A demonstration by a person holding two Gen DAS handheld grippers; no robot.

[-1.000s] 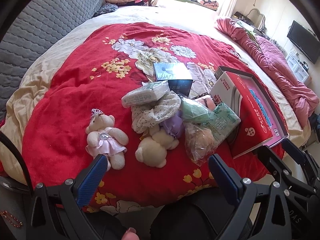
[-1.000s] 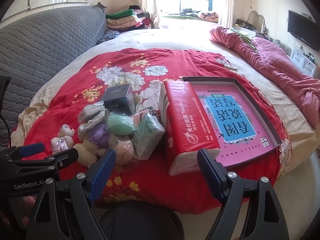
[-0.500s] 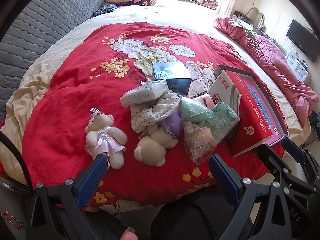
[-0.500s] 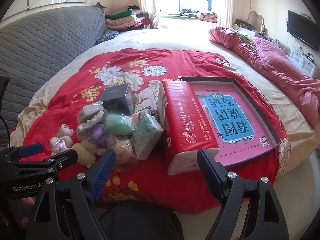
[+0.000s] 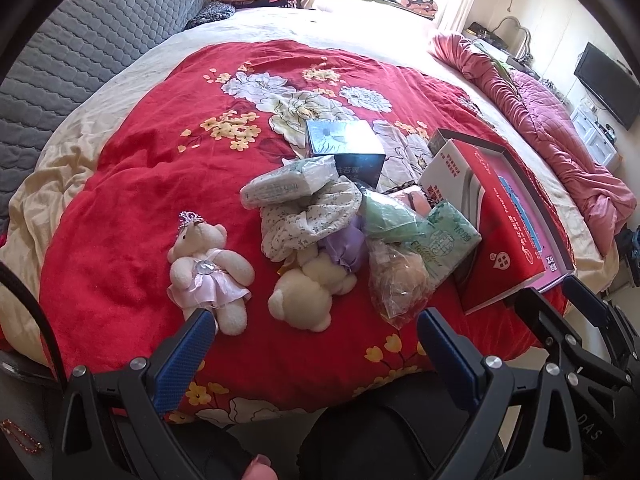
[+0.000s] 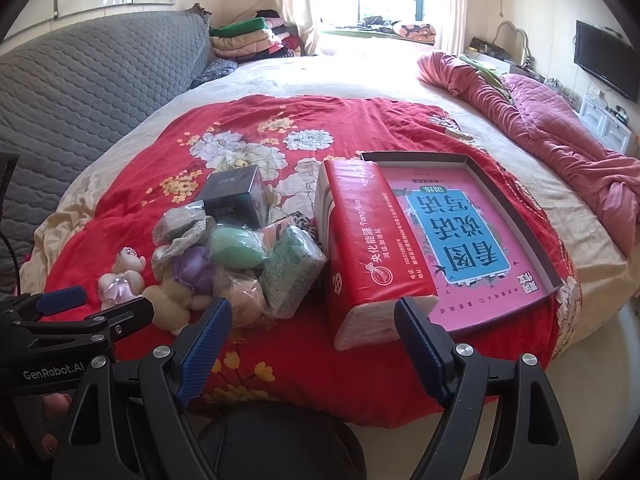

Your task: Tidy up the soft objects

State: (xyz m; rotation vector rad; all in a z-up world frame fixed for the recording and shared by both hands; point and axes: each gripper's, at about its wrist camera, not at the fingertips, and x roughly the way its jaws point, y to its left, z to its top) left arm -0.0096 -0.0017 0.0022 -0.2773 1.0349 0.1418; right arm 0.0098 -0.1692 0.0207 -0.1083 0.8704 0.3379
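Left wrist view: my left gripper [image 5: 314, 334] hangs wide and empty at the near edge of the red floral blanket [image 5: 132, 184]. The crowned bear in a pink dress [image 5: 208, 270] lies just ahead of my left finger, apart from the heap, its long axis running head-away, feet-toward me. A second cream bear [image 5: 310, 290] lies almost dead centre between my fingers, head toward me, its body tucked under the purple pouch [image 5: 346, 246]. My left gripper is judged the nearer one to both bears.

Further ahead and to the right the heap continues: floral cloth [image 5: 308, 216], white tissue pack [image 5: 288, 186], green egg-shaped sponge [image 5: 386, 216], green tissue pack [image 5: 448, 246] with partly legible lettering resembling "Floral", and a clear bag [image 5: 394, 276] holding something tan.

Right wrist view: my right gripper [image 6: 314, 322] is likewise wide and empty. Directly ahead stands a red tissue brick [image 6: 360, 248], long axis pointing away from me, printed "央化能源" and "YangHua". It leans into the grey tray [image 6: 516, 208] holding a pink cover [image 6: 444, 304] with large inverted characters, "看图说话". The dark box [image 6: 236, 196] bears text too small to read. "GenRobot.AI" marks my other gripper's body.
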